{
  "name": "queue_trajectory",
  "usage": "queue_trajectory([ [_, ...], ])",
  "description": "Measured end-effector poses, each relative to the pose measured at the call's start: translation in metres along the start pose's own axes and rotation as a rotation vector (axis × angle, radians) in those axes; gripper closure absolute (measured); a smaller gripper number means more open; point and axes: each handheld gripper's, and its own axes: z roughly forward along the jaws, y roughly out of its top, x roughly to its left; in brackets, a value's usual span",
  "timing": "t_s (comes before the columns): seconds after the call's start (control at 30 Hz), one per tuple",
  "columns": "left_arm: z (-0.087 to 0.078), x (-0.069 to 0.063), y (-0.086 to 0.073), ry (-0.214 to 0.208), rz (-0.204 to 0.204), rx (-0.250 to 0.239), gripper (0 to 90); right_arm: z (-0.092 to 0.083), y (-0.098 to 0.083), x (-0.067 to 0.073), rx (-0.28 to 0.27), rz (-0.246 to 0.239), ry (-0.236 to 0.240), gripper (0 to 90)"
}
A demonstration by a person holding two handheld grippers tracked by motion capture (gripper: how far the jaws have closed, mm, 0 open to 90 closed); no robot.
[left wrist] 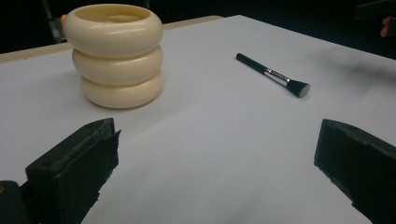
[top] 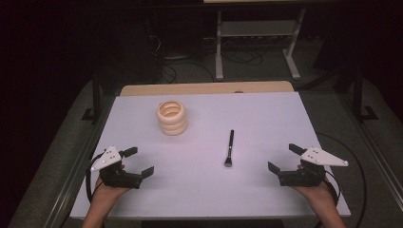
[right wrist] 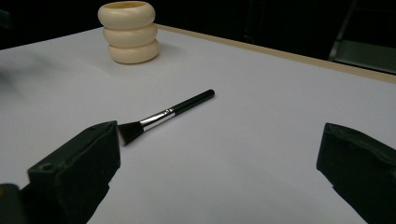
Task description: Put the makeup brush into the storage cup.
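A black makeup brush [top: 229, 148] is seen lying flat on the white table [top: 266, 114], between the two grippers and nearer the right gripper [top: 282, 158], with its bristles toward the person. A cream ribbed holder [top: 172, 117] stands upright beyond the left gripper [top: 140, 161], well apart from the brush. Both grippers are held with jaws spread wide, nothing between them.

Brush [right wrist: 163, 114] bristle tip behind right gripper's near jaw; jaws cut off below.
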Motion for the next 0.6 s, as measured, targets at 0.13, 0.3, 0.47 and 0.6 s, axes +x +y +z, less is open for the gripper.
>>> queue_trajectory([
  [0.13, 0.0, 0.0, 0.0, 0.0, 0.0, 0.001, 0.0, 0.0, 0.0, 0.0, -0.002, 0.0, 0.0, 0.0],
  [0.3, 0.0, 0.001, -0.001, 0.0, -0.011, 0.0, 0.0, 0.0, 0.001, 0.001, -0.001, -0.008, 0.003, 0.0],
  [0.47, -0.003, 0.001, 0.002, 0.015, -0.014, -0.007, 0.0, 0.003, 0.004, 0.0, 0.001, -0.002, 0.012, 0.0],
  [0.6, -0.002, 0.002, 0.006, 0.001, -0.051, -0.008, 0.0, 0.006, 0.012, -0.003, -0.021, 0.021, 0.023, 0.0],
])
